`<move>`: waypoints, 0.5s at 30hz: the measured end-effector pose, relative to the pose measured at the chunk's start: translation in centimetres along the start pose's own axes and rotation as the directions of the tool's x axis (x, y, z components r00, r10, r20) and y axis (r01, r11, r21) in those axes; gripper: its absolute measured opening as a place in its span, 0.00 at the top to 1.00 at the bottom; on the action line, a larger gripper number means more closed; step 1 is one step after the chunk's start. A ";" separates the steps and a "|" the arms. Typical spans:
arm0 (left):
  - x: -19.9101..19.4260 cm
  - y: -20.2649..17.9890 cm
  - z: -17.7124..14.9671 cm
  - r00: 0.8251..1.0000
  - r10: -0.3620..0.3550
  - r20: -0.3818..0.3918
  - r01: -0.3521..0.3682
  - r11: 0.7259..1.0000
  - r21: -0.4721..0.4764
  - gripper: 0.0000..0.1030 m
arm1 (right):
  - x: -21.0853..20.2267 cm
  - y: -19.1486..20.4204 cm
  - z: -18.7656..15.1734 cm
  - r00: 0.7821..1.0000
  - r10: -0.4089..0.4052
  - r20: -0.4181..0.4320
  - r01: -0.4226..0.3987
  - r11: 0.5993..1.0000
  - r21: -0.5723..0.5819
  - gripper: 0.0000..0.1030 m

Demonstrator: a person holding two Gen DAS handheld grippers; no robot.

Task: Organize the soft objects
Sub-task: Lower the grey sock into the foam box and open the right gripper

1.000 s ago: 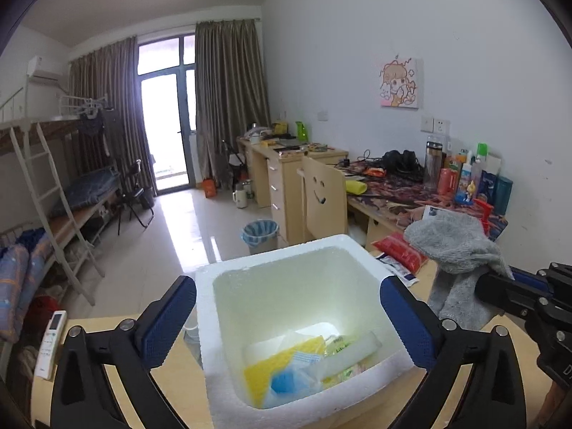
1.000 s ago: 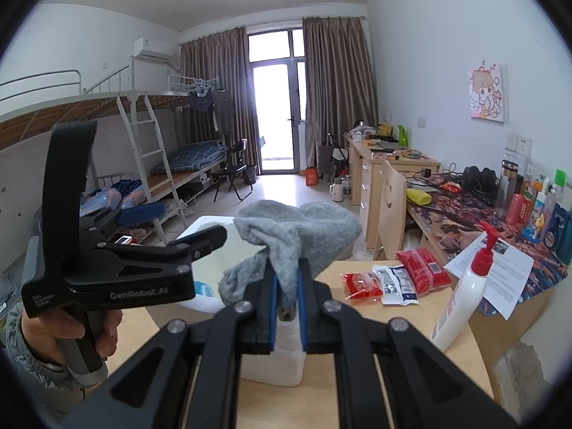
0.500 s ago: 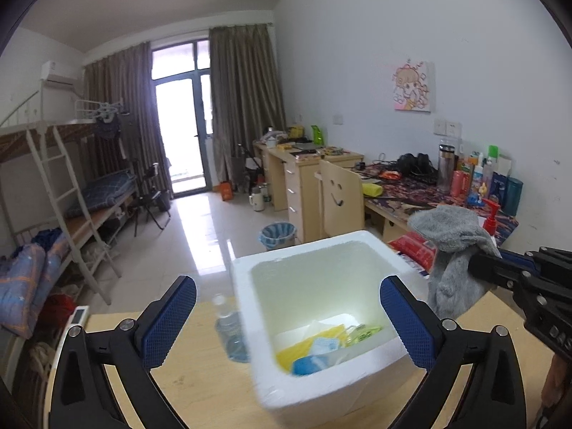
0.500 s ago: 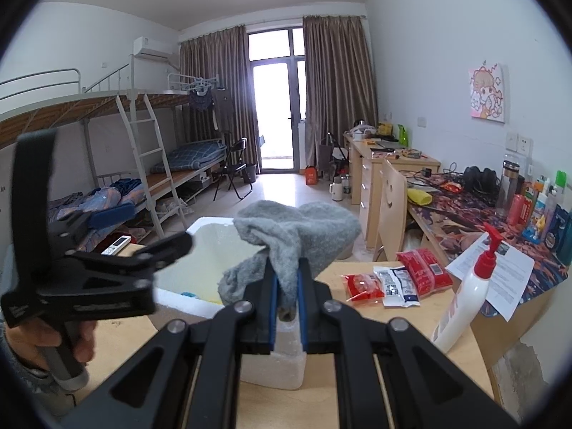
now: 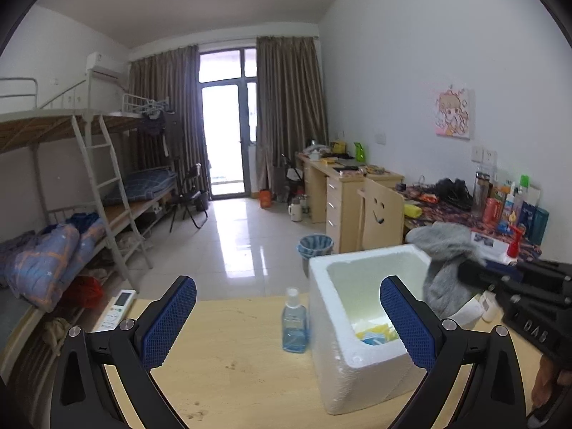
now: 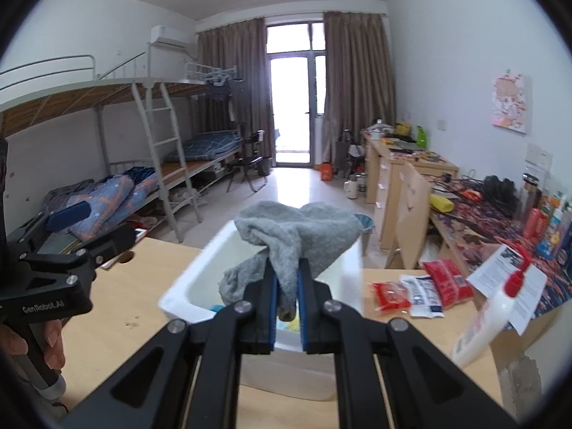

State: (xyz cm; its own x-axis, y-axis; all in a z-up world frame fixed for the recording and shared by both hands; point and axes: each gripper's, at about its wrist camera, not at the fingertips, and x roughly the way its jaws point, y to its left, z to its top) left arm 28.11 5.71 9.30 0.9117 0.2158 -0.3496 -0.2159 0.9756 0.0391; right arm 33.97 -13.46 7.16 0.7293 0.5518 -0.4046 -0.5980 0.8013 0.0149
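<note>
The right gripper (image 6: 287,291) is clamping a grey cloth (image 6: 296,236), dangling it over the foam box (image 6: 189,286) near the surface's far edge, apparently for dropping in. The left gripper (image 5: 287,321) is hanging wide open, empty.

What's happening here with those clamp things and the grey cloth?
A person holds a gripper in each hand. The right gripper is shut on a grey cloth, held over a white foam box on the table. The left gripper is open and empty, beside the box. The cloth is not yet in.
</note>
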 end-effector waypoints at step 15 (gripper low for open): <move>-0.9 2.9 0.8 0.996 0.082 0.027 -0.081 0.996 -0.047 0.00 | 3.3 1.8 1.3 0.999 -0.001 -0.036 0.000 1.000 -0.019 0.88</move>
State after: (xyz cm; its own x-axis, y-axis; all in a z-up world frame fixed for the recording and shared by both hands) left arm 26.94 8.36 10.53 0.9000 0.2965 -0.3195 -0.3053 0.9520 0.0234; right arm 35.71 -9.92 7.10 0.7175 0.5425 -0.4368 -0.6039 0.7970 -0.0021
